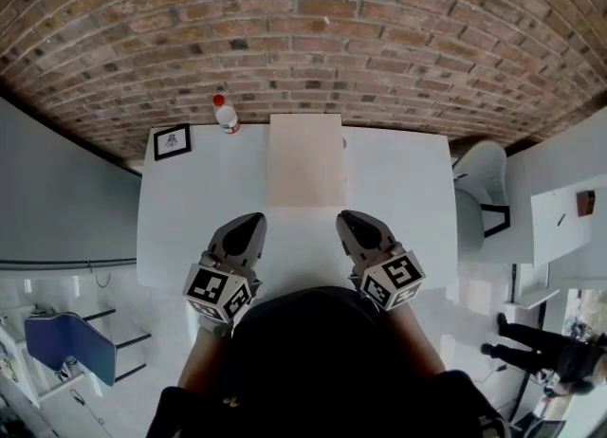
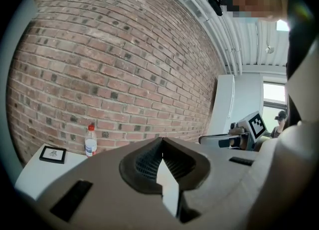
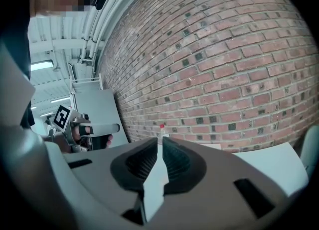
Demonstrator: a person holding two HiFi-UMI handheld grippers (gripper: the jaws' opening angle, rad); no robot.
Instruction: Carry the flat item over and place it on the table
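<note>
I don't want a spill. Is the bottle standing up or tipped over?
Upright: the bottle stands on its base on the white table, red cap on top.

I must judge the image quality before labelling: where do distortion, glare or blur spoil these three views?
Head view: the wide lens bows the brick wall into an arc; no harsh shadows on the table. Left gripper view: dark corners, the window glares, the left tongs near the lens look soft. Right gripper view: dark corners too, a ceiling lamp glares, the brick wall bulges.
</note>
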